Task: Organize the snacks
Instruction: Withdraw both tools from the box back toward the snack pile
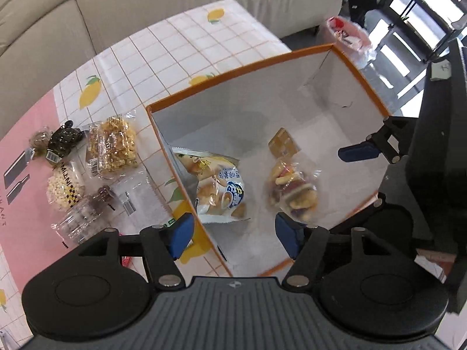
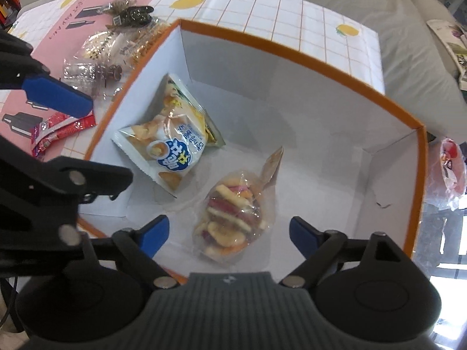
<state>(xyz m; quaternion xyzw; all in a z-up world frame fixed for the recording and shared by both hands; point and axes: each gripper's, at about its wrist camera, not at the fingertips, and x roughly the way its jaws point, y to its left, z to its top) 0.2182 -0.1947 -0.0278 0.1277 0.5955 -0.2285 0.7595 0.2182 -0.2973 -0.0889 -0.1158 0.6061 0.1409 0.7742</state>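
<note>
An orange-rimmed white box (image 1: 248, 67) (image 2: 292, 49) stands on the table. Inside lie a white and blue snack bag (image 1: 217, 186) (image 2: 167, 143) and a clear bag of mixed dried fruit chips (image 1: 293, 189) (image 2: 230, 221). My left gripper (image 1: 235, 233) is open and empty above the box's near edge. My right gripper (image 2: 229, 236) is open and empty, right above the fruit chip bag. Loose snack packs (image 1: 115, 144) (image 2: 96, 58) lie on the table left of the box. A red packet (image 2: 58, 129) lies by the left gripper's blue finger (image 2: 55, 96).
A lemon-print tablecloth (image 1: 175, 43) covers the table, with a pink part (image 1: 26, 134) at the left. A beige sofa (image 1: 131, 3) runs behind. A bin with a pink bag (image 1: 348, 38) stands beyond the box. The right gripper's finger (image 1: 360, 150) reaches over the box.
</note>
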